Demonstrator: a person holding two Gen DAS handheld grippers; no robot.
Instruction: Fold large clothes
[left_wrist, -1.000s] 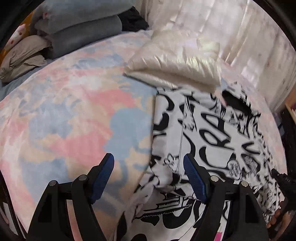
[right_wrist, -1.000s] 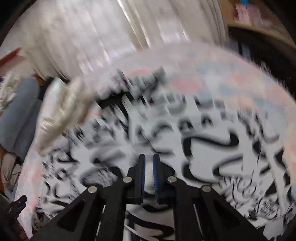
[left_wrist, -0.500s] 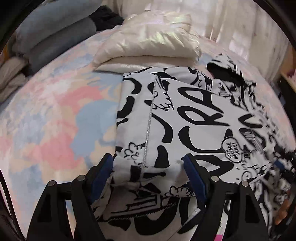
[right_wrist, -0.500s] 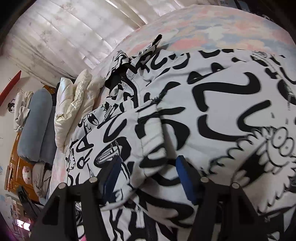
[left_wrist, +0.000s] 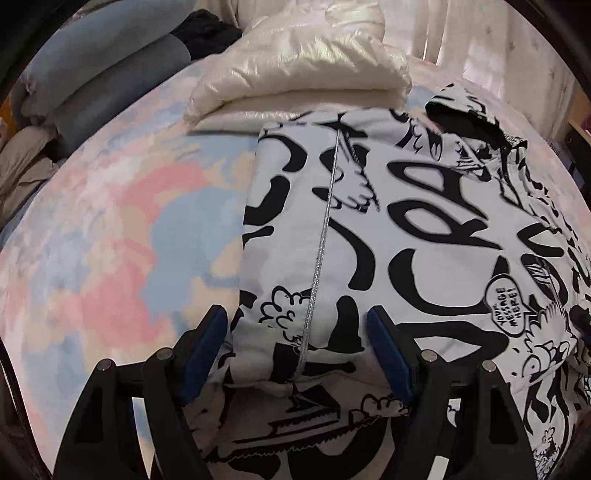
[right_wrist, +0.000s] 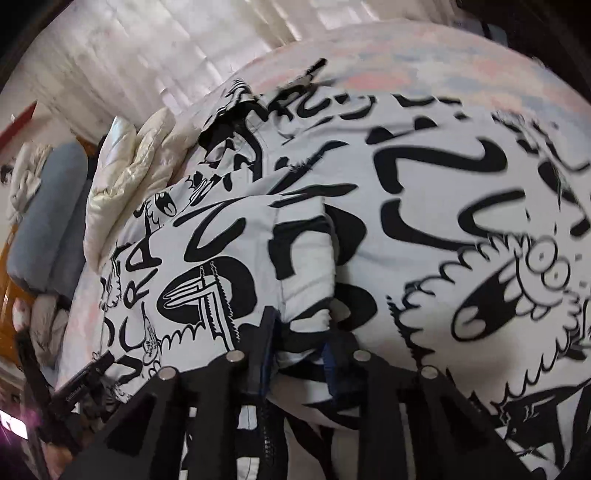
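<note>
Right claw (right_wrist: 299, 343) on padded printed jacket (right_wrist: 424, 229)

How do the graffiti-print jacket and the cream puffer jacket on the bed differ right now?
The graffiti-print jacket is white with bold black lettering; the cream puffer jacket is plain and glossy. The graffiti-print jacket lies spread across the bed, partly folded; the cream puffer jacket sits as a compact folded stack behind it. Both grippers work the graffiti-print jacket; neither touches the cream puffer jacket. Both lie on the pastel bedspread.

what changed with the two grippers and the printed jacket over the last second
The right hand-held gripper opened, then has just been closing on a fold of the printed jacket. The left hand-held gripper moved over the jacket's edge. Its jaws stayed open; the cream jacket stayed put.
</note>
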